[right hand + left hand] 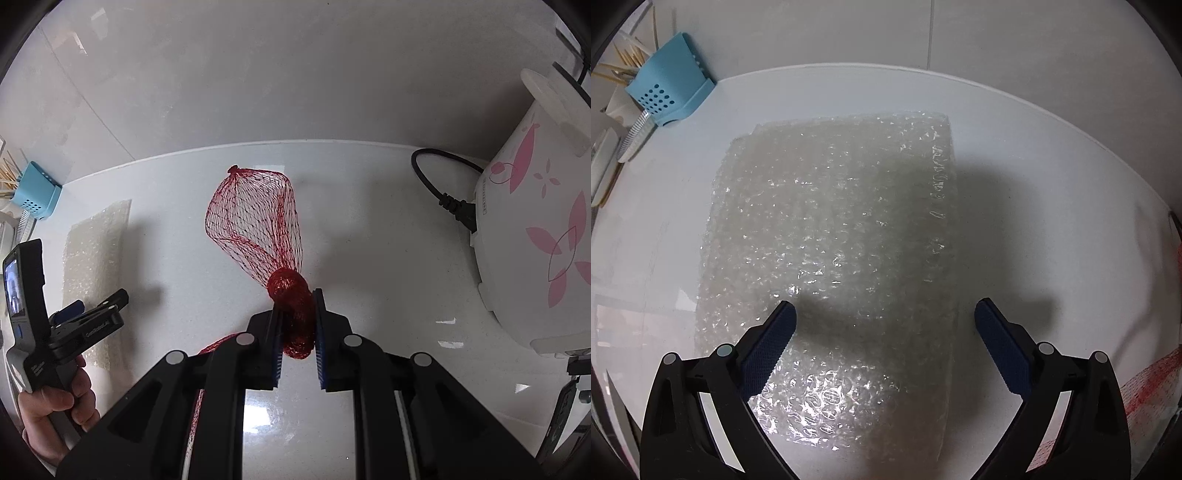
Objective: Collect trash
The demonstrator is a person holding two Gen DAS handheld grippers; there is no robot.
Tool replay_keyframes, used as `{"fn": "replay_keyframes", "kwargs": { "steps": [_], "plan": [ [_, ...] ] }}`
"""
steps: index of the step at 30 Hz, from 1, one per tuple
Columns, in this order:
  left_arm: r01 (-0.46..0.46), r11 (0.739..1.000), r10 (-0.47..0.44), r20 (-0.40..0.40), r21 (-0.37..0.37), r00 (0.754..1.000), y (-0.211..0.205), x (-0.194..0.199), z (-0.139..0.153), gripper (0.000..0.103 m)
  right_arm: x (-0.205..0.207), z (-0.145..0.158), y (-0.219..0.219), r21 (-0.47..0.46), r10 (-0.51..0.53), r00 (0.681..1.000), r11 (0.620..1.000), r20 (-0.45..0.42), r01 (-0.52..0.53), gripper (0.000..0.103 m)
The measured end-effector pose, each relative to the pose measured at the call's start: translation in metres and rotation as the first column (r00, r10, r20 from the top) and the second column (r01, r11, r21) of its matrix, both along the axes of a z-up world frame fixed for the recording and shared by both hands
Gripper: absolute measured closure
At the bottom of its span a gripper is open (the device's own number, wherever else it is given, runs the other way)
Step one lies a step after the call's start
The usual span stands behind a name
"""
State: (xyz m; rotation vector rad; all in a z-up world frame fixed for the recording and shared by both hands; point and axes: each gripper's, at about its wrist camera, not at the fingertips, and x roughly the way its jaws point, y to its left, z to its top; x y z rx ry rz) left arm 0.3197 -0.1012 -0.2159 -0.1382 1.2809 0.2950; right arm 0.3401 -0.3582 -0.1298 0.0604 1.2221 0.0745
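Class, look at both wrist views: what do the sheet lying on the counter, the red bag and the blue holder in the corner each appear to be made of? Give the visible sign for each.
Sheet: clear plastic bubble wrap, judging by its rows of glinting bubbles.
Red bag: thin open-mesh netting, probably plastic; the counter shows through it.
Blue holder: apparently matte moulded plastic, with a grid of punched holes.

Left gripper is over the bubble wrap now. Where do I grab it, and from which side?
The bubble wrap lies flat on the counter, so there is little to pinch mid-sheet. With the left gripper open, I would come from above at its right long edge, one finger on the sheet and one on the counter, and close to bunch it.
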Motion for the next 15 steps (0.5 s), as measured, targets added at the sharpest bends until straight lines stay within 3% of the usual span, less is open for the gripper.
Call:
{"fn": "replay_keyframes", "kwargs": {
  "steps": [2,7,10,11,12,15],
  "plan": [
    [-0.005,1.0,0.005,-0.002,0.001,1.0,-0.002,0.0,0.001,0.012,0.0,-0.001,-0.001,0.004,-0.005,1.0,1.0,0.0,0.005,0.09],
    [-0.01,1.0,0.01,-0.021,-0.007,1.0,-0.005,0.002,0.008,0.037,-0.003,0.002,-0.005,0.015,-0.004,1.0,1.0,0.006,0.004,0.09],
    [-0.008,1.0,0.009,-0.032,0.003,0.999,-0.005,0.004,0.011,0.068,-0.004,0.005,-0.005,0.023,-0.005,1.0,1.0,0.014,0.004,0.09],
    [-0.009,1.0,0.009,-0.034,0.013,0.999,-0.005,0.004,0.011,0.083,-0.005,0.006,-0.006,0.025,-0.004,1.0,1.0,0.018,0.004,0.09],
    [-0.013,1.0,0.014,-0.039,0.025,0.999,-0.003,0.004,0.011,0.091,-0.005,0.007,-0.006,0.027,-0.004,1.0,1.0,0.02,0.003,0.09],
    [-0.012,1.0,0.012,-0.023,0.0,1.0,0.002,0.002,0.013,0.094,-0.008,0.009,-0.008,0.033,-0.002,1.0,0.999,0.029,0.001,0.09]
  ]
}}
